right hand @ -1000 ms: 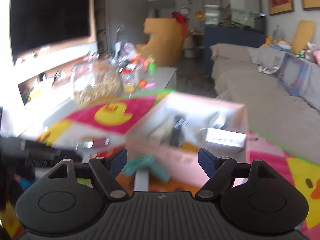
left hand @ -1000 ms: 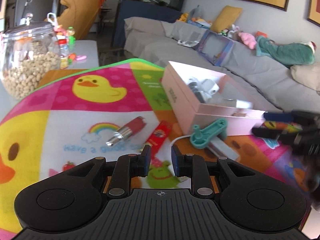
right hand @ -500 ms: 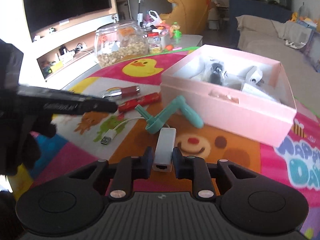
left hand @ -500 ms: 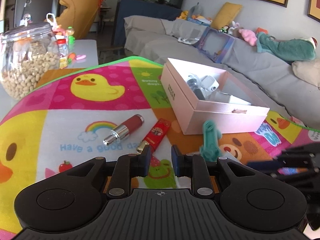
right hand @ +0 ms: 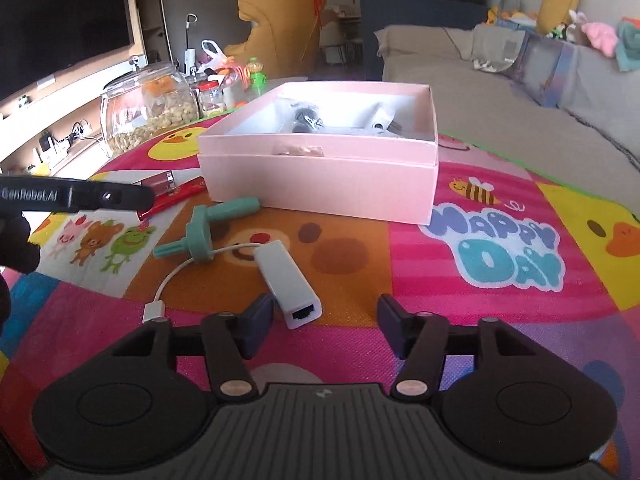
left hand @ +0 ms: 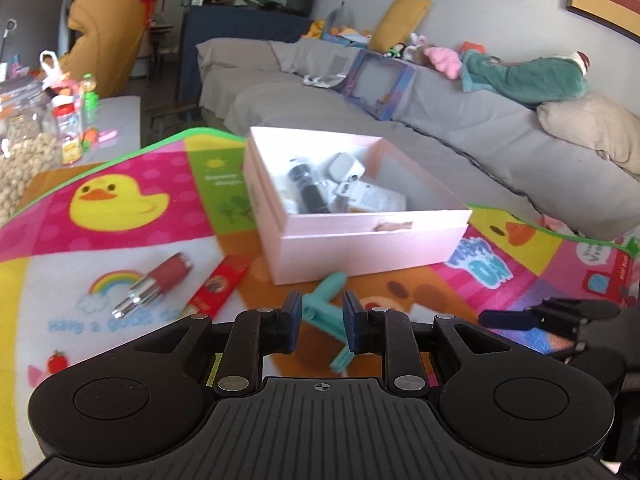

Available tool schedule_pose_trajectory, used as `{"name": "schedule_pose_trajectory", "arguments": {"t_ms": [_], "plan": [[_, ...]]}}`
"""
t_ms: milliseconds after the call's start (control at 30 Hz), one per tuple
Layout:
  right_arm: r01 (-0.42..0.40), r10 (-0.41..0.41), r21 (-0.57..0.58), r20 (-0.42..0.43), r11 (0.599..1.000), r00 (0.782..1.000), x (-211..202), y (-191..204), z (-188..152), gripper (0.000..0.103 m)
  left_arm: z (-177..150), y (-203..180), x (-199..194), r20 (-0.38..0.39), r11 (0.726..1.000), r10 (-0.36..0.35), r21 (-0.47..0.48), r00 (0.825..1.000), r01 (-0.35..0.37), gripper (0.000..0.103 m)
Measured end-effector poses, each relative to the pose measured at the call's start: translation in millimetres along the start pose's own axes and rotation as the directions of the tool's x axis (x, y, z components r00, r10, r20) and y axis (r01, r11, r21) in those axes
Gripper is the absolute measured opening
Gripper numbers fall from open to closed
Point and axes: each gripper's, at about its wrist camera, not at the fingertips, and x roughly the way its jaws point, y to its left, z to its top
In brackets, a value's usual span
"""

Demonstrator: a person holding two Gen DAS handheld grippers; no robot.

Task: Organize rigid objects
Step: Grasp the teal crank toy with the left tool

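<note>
Two grippers, held low over a bright cartoon play mat point(right hand: 500, 248) on the bench.

Right gripper point(right hand: 326, 326): just been opening, now wide, clamping nothing. Near end of a white adapter point(right hand: 286, 276) just beside its left finger, lying loose on the mat, thin white cable point(right hand: 176, 276) curling off to the left.

Left gripper point(left hand: 319, 322): narrow gap, nothing held.

Beyond it, on the mat, a teal plastic handle point(left hand: 326, 300). Further left, a red flat packet point(left hand: 218, 286) and a red and silver tube point(left hand: 156, 286).

Behind these, an open pink box point(right hand: 320, 180), holding a black cylinder point(left hand: 308, 188) and several white pieces point(left hand: 344, 166), too jumbled to tell apart.

Past the mat's far edge, a glass jar point(right hand: 148, 108) part full of pale nuts.
</note>
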Motion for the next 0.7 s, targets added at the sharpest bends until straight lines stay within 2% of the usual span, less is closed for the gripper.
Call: {"name": "schedule_pose_trajectory", "arguments": {"t_ms": [100,167,267,333,467,533,600,633,700], "plan": [[0.038,-0.037,-0.066,0.019,0.997,0.999,-1,13,-4,0.070,4,-18,11,0.003,0.998,-0.015,0.060,1.000,0.015,0.024],[0.027,-0.026,-0.056,0.016,0.998,1.000,-1,10,-4,0.070,2,-31,20,-0.004,0.992,-0.017,0.121,1.000,0.018,0.024],[0.013,-0.013,-0.033,0.014,0.999,1.000,0,6,-3,0.072,-7,-53,33,0.001,0.956,0.080,0.282,0.997,-0.077,0.026],[0.018,-0.017,-0.039,0.014,0.999,1.000,-1,7,-3,0.072,-15,-56,34,0.019,0.930,0.132,0.344,0.991,-0.131,0.026],[0.016,-0.016,-0.038,0.014,0.999,1.000,0,8,-4,0.073,-18,-30,22,0.024,0.929,0.204,0.310,0.979,-0.201,0.026],[0.016,-0.016,-0.041,0.013,0.999,1.000,0,8,-4,0.073,-20,-12,18,0.015,0.920,0.276,0.287,0.961,-0.268,0.026],[0.016,-0.016,-0.043,0.012,0.999,1.000,0,9,-3,0.074,-18,10,11,-0.001,0.925,0.317,0.221,0.948,-0.309,0.026],[0.019,-0.018,-0.045,0.012,0.999,1.000,0,10,-3,0.074,-15,19,6,-0.008,0.939,0.305,0.168,0.952,-0.299,0.024],[0.021,-0.021,-0.045,0.011,0.999,1.000,0,10,-4,0.075,-8,34,-4,-0.027,0.981,0.196,0.018,0.980,-0.195,0.024]]}}
